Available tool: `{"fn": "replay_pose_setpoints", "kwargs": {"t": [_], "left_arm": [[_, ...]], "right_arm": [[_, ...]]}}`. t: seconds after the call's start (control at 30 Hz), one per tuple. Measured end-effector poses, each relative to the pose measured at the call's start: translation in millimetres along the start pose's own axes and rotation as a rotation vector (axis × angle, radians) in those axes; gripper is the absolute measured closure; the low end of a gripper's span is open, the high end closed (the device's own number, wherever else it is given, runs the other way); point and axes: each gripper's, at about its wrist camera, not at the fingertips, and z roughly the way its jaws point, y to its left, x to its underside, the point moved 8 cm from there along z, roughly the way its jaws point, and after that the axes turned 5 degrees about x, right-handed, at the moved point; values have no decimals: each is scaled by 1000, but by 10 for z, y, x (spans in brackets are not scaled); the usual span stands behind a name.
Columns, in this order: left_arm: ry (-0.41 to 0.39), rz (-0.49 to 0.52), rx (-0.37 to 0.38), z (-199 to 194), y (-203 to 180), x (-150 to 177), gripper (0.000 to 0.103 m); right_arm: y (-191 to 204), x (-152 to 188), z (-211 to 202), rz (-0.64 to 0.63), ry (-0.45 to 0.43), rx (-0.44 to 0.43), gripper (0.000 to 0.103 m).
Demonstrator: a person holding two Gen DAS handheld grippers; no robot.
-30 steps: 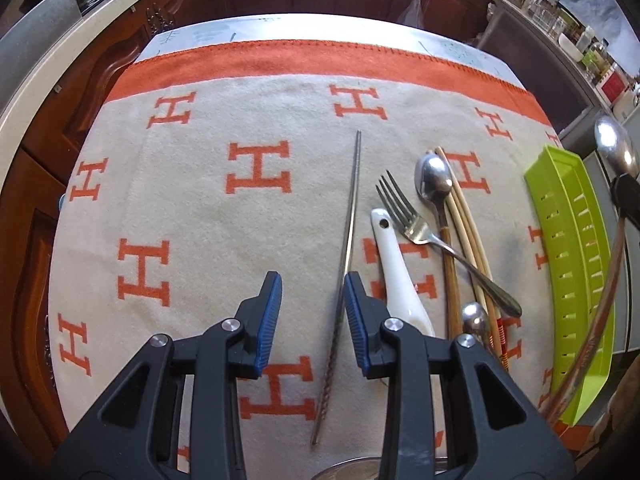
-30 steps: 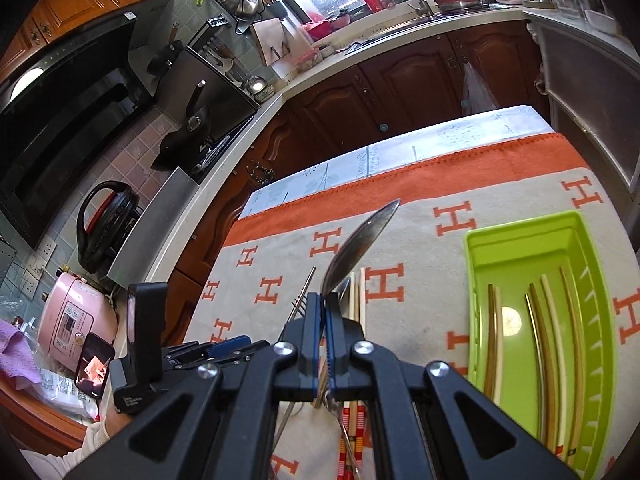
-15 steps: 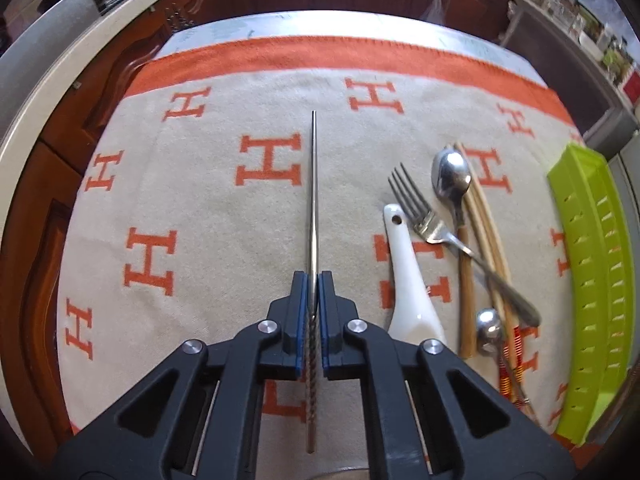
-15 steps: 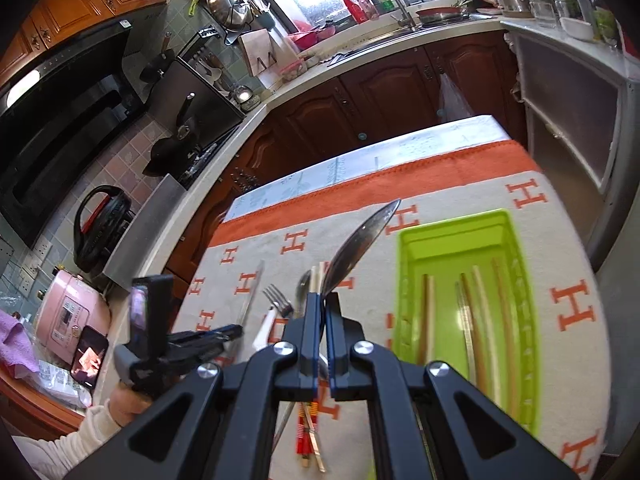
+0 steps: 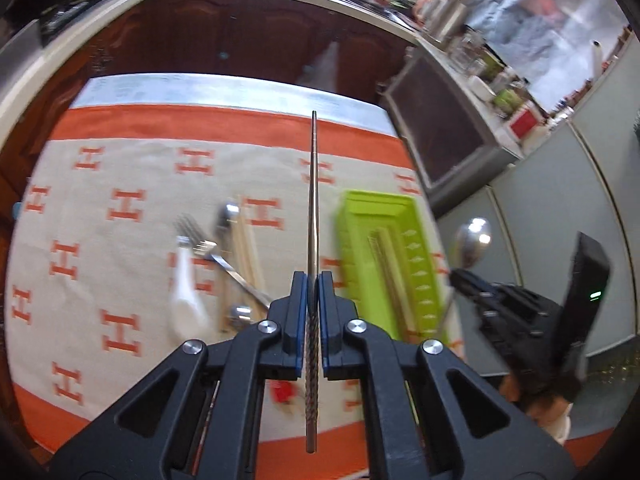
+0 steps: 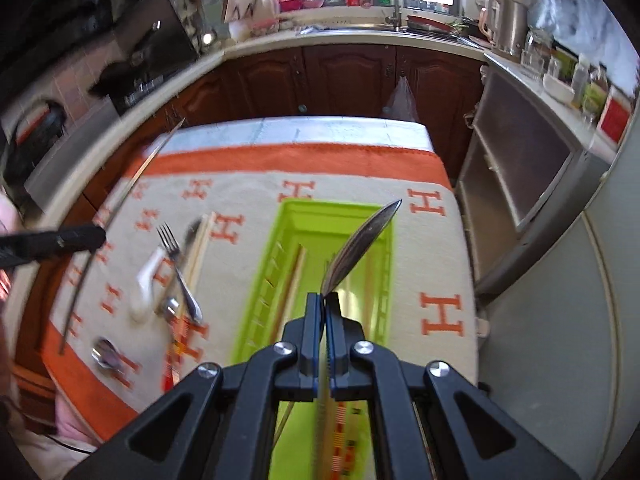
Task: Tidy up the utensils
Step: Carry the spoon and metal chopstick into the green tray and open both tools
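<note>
A kitchen table under a beige cloth (image 6: 248,200) with orange H marks; the left gripper (image 5: 312,280) is clamped on a metal chopstick (image 5: 313,208) above loose cutlery (image 6: 176,264); the right gripper (image 6: 323,300) is clamped on a metal spoon (image 6: 360,240) over the green tray (image 6: 296,210).

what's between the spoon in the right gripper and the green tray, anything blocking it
Nothing visible. The right gripper holds the spoon directly above the green tray, which holds only a few chopsticks lying lengthwise, leaving open floor.
</note>
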Motion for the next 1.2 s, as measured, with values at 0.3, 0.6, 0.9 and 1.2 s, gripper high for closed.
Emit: {"fn": "replay_pose_setpoints", "kwargs": {"t": [0.3,0.6,0.9,1.2], "left_arm": [[128,2,34,710,-629,341,100],[175,18,26,985,-714,551,100],[235,70,-28,1097,-681,759,99],[219,133,-97,801,-559,830,99]], "right_arm": [[81,345,342,-124,139,64,96],[-349,324,-22,332,40,-145,85],[-596,433,-138,494,9,-154,85],[-394,457,-209,450,-1,-167,85]]}}
